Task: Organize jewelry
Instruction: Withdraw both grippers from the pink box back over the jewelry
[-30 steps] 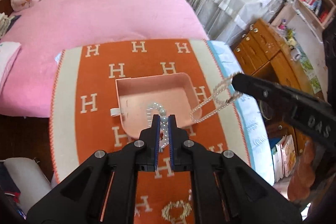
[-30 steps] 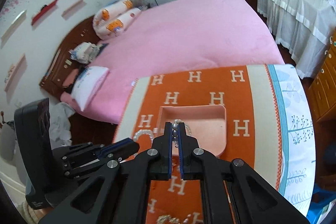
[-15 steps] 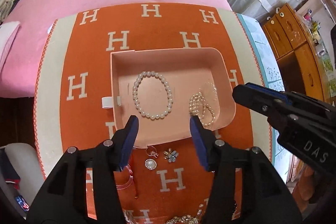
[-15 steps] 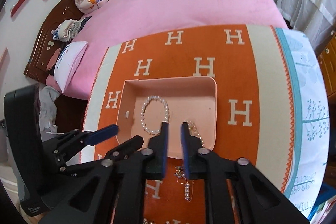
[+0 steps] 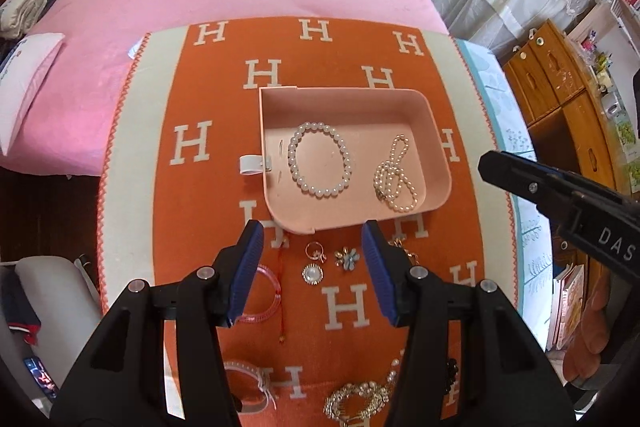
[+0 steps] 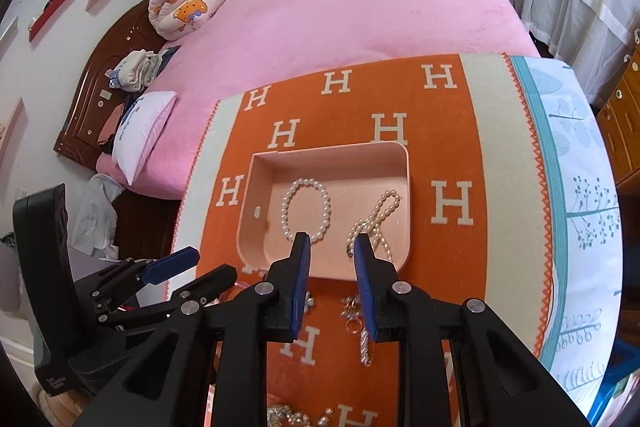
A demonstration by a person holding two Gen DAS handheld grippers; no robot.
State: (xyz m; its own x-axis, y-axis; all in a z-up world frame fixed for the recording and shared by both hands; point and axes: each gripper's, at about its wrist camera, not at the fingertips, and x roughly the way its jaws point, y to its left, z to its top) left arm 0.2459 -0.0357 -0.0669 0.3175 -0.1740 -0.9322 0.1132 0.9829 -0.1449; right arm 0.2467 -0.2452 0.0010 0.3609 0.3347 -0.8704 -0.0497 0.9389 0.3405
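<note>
Left wrist: pearl bracelet [image 5: 319, 159] round, flat in pink tray [image 5: 439, 163].

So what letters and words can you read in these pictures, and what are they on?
"H" – repeated in cream all over the orange cloth.
"DAS" – white letters on the right gripper; the word runs off the picture's edge.
Small white print low on the left gripper's body – too small to read.
Books on the shelf at the right – covers too blurred to read.
The pink tray carries no writing.
</note>
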